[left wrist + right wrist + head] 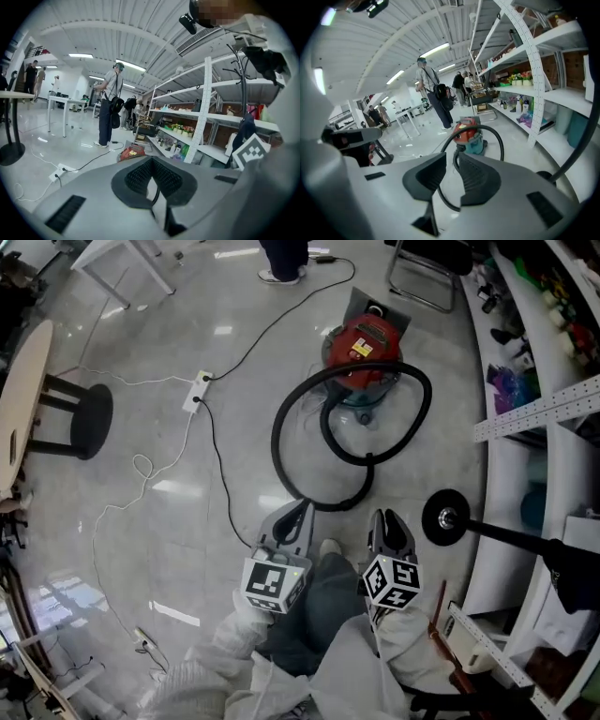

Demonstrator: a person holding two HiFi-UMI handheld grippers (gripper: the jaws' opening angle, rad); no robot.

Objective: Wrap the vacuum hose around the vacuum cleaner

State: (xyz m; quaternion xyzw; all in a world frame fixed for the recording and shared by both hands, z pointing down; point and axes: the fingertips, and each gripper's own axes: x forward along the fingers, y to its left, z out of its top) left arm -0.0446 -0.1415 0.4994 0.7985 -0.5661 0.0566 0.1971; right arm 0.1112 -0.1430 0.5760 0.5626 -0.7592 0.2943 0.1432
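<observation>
Jaws in the head view: my left gripper [298,515] and right gripper [387,519] point far toward the hose [323,506], its near bend on the floor between them, vacuum cleaner [364,345] beyond. Left gripper view: jaws closed, empty. Right gripper view: jaws slightly parted, empty, hose straight ahead.

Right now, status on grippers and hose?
Left gripper shut, right gripper open, both empty. Hose in loose loops on floor by vacuum. Black cable lies alongside.
</observation>
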